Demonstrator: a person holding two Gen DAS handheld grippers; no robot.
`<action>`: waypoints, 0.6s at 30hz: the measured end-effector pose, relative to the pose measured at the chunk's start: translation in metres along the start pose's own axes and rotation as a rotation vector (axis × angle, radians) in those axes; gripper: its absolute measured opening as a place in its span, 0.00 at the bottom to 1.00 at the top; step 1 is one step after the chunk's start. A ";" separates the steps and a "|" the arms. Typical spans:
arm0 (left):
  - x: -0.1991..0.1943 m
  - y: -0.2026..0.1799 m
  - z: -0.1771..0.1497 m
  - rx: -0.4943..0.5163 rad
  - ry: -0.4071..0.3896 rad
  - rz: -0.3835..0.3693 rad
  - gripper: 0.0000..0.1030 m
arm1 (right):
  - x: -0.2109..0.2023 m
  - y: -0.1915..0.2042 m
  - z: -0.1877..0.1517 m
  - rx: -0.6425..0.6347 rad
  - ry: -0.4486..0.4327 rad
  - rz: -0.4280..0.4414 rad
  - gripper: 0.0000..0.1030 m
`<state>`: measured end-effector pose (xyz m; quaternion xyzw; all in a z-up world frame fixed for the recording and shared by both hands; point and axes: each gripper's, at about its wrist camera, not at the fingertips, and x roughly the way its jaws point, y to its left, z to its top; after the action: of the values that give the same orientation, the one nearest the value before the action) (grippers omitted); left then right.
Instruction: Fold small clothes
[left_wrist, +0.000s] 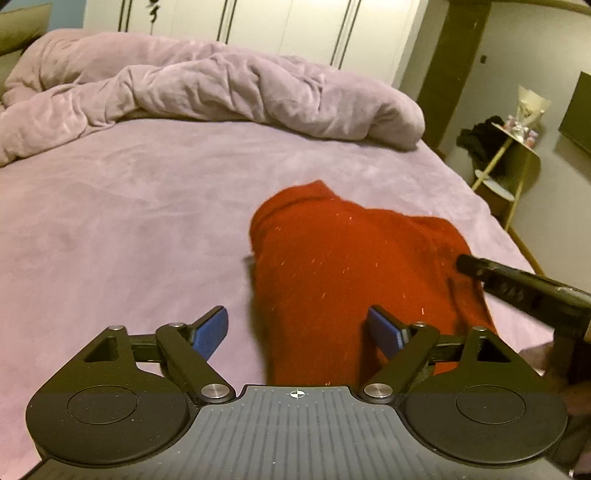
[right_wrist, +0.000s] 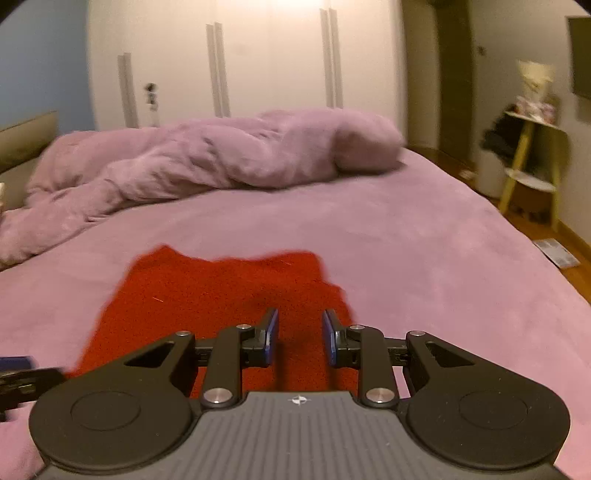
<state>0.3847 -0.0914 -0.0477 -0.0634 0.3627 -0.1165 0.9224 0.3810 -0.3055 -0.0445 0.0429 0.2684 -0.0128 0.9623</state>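
A small red knit garment (left_wrist: 343, 266) lies bunched on the purple bed sheet (left_wrist: 129, 221); it also shows in the right wrist view (right_wrist: 207, 291). My left gripper (left_wrist: 297, 332) is wide open and empty, its blue pads over the garment's near left part. My right gripper (right_wrist: 300, 336) is open with a narrower gap, empty, over the garment's near right edge. The right gripper's black body (left_wrist: 524, 288) shows at the right of the left wrist view, at the garment's right edge.
A crumpled purple duvet (left_wrist: 207, 88) lies across the far side of the bed. White wardrobe doors (right_wrist: 258, 62) stand behind. A yellow-legged side table (right_wrist: 532, 162) with items stands right of the bed. The bed's right edge (left_wrist: 517, 236) drops to the floor.
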 end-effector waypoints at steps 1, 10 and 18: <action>0.009 -0.004 0.002 0.011 0.008 0.019 0.86 | 0.009 0.003 0.000 -0.018 0.024 -0.006 0.24; 0.061 -0.023 -0.008 0.051 0.043 -0.016 0.92 | 0.060 -0.023 -0.018 -0.066 0.060 -0.072 0.15; 0.043 -0.004 -0.013 -0.067 0.076 -0.061 0.95 | 0.023 -0.021 -0.014 -0.066 0.053 -0.038 0.19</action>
<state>0.4054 -0.1073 -0.0843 -0.1009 0.3992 -0.1346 0.9013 0.3926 -0.3250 -0.0698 0.0063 0.2949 -0.0213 0.9553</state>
